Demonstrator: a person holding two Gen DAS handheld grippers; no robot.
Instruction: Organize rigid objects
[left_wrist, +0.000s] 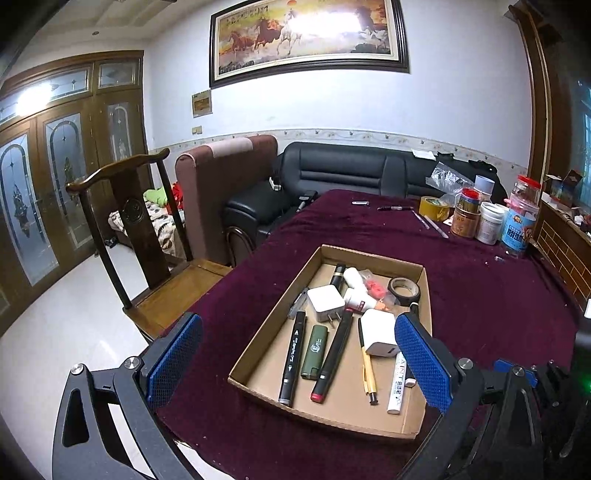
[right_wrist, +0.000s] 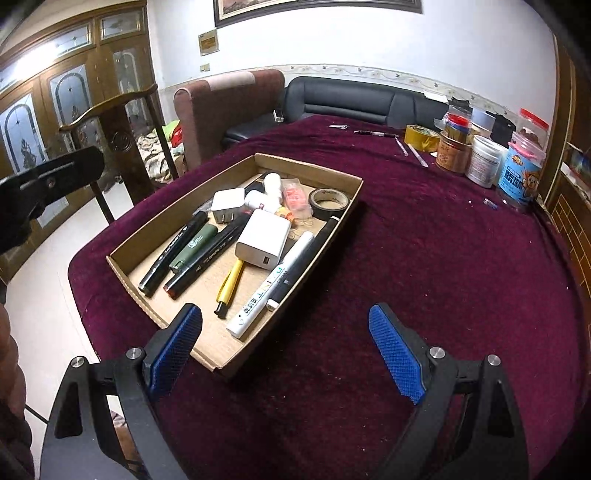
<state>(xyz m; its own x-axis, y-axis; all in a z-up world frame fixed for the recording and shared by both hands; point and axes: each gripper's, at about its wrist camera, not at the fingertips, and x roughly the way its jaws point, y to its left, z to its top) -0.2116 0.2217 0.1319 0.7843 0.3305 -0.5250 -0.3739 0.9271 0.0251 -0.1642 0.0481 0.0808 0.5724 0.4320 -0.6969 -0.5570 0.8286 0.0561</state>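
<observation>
Cardboard tray (right_wrist: 129, 247) holds pens; both grippers' fingers (left_wrist: 421, 360) (right_wrist: 397, 352) spread apart, empty

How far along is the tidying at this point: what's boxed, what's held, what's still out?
Done: the cardboard box already holds markers, two white chargers, a green lighter, a yellow pen and black tape. In hand: nothing; the left gripper and right gripper are both open and empty. Left: a black pen, thin sticks and a small metal item lie loose on the maroon cloth at the far end.
</observation>
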